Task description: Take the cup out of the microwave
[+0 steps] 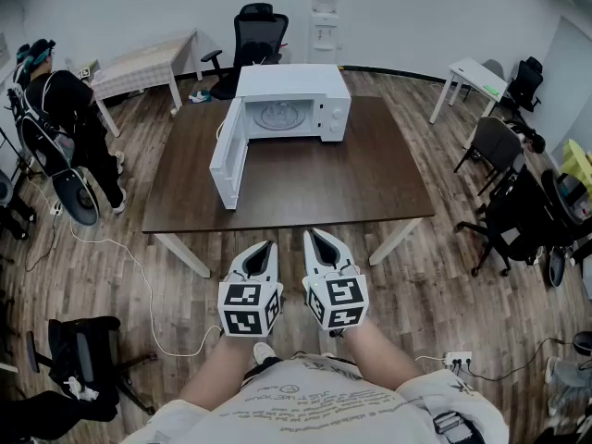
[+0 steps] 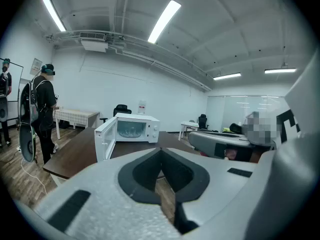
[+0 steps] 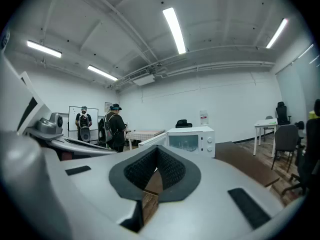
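A white microwave stands at the far side of a dark brown table, its door swung open to the left. Inside I see a glass turntable; I cannot make out a cup. My left gripper and right gripper hover side by side short of the table's near edge, both shut and empty. In the left gripper view the shut tips aim at the microwave. In the right gripper view the closed tips point toward the microwave.
A person stands at the left by a white table. A black office chair sits behind the microwave, more chairs crowd the right, another is at lower left. A cable trails across the floor.
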The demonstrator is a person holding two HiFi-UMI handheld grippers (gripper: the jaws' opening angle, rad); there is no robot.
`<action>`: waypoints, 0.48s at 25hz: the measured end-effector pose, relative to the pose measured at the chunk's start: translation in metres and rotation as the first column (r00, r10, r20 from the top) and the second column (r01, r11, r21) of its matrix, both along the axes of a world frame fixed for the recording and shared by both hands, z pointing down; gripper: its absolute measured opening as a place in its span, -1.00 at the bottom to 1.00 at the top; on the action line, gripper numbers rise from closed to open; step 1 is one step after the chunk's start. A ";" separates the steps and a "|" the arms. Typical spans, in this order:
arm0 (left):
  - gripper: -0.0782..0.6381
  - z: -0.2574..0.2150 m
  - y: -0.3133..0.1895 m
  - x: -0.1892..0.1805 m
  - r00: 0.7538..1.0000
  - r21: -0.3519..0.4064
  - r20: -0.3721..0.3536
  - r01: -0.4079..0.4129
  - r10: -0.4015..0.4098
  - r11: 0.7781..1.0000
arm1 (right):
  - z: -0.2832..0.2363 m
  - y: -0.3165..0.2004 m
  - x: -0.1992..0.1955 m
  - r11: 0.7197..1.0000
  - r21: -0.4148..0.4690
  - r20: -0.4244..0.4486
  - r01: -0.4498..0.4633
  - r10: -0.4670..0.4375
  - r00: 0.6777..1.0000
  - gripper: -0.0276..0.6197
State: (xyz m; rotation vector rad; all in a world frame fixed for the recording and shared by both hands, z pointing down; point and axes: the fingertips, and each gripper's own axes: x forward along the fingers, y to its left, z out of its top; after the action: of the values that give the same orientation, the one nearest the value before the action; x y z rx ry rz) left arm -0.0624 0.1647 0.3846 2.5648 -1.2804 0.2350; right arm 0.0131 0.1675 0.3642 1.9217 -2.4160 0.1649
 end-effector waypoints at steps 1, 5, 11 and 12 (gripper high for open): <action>-0.74 0.000 -0.001 -0.002 1.000 0.000 0.000 0.001 -0.001 1.000 | 0.000 -0.001 -0.002 1.000 -0.001 0.001 0.001 -0.001 1.000 -0.87; -0.74 0.000 -0.005 -0.008 1.000 -0.001 -0.001 0.001 -0.001 1.000 | -0.001 -0.005 -0.009 1.000 0.001 -0.002 0.004 -0.004 1.000 -0.87; -0.74 -0.001 -0.013 -0.016 1.000 0.010 -0.002 -0.021 0.021 1.000 | 0.000 -0.014 -0.020 1.000 0.003 -0.017 -0.007 0.007 1.000 -0.87; -0.74 -0.001 -0.015 -0.018 1.000 0.010 -0.002 -0.025 0.025 1.000 | 0.000 -0.016 -0.022 1.000 0.004 -0.019 -0.009 0.009 1.000 -0.87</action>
State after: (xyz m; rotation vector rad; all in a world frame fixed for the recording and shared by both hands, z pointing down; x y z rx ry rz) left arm -0.0804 0.1495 0.3835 2.5907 -1.2522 0.2308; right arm -0.0086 0.1513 0.3638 1.9267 -2.3982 0.1416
